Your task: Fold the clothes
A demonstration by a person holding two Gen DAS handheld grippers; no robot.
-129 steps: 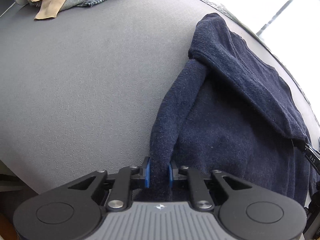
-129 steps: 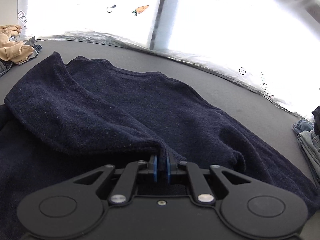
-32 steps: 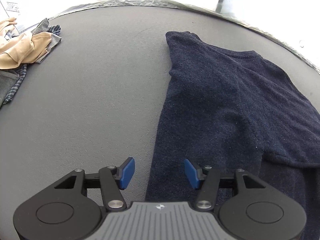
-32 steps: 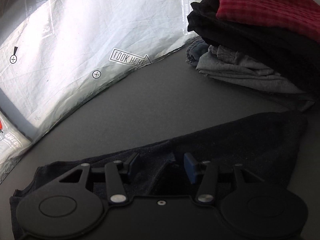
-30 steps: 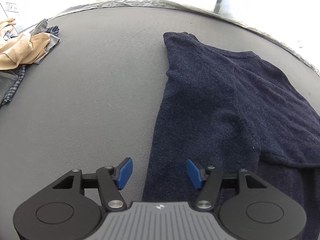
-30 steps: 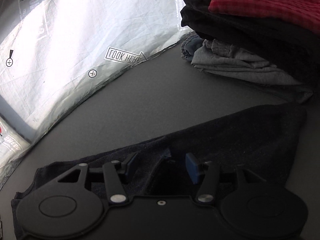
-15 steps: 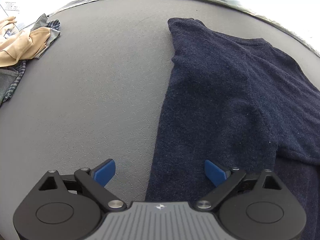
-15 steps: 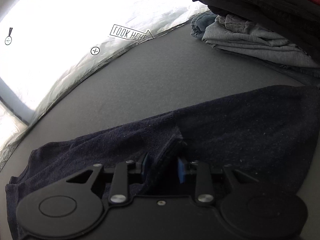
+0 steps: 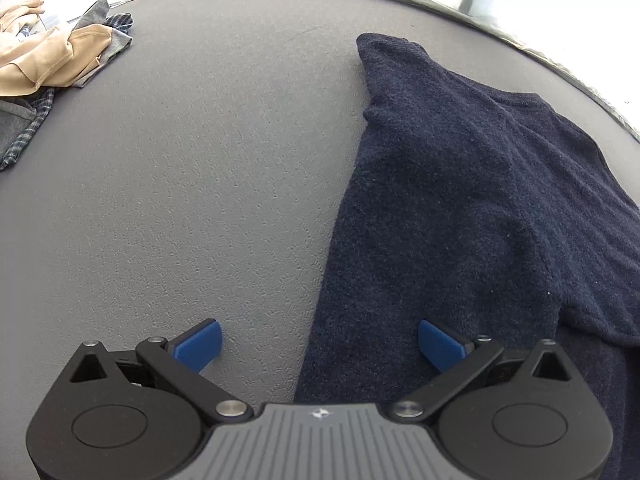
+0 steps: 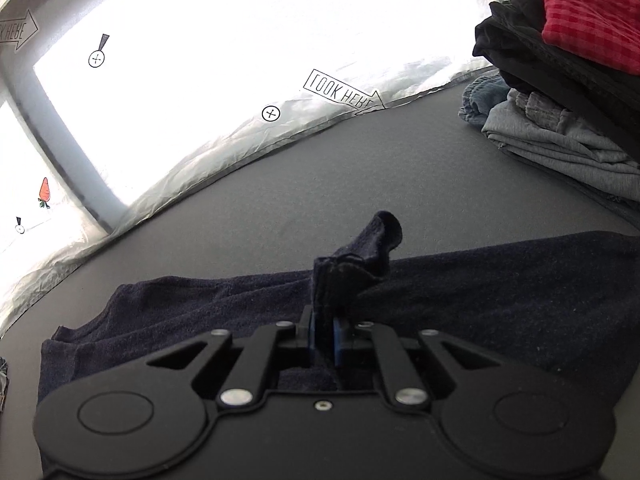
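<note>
- Navy knit fabric is seen spread on the grey worktop (image 9: pixel 200 160): a sweater (image 9: pixel 460 200) is laid flat, its body reaching from the near edge toward the far edge by the bright backdrop.
- The left gripper (image 9: pixel 318 342) is held with its jaws spread wide and nothing between the pads; one blue pad is poised over bare worktop, the other over the sweater's left border.
- The right gripper (image 10: pixel 322 340) is closed tight on a pinched fold of the sweater (image 10: pixel 500 300), and a tuft of cloth is pushed up beyond the fingertips.
- The garment is judged soft, thick and limp rather than stiff; it is likely to sag and drag when lifted, and no breakage is to be feared.
- A hold is best taken at a hem or side border, where the doubled layers can be pinched together.
- A folded stack (image 10: pixel 560 80) is kept at the right edge, and loose clothes (image 9: pixel 48 60) at the far left corner.
</note>
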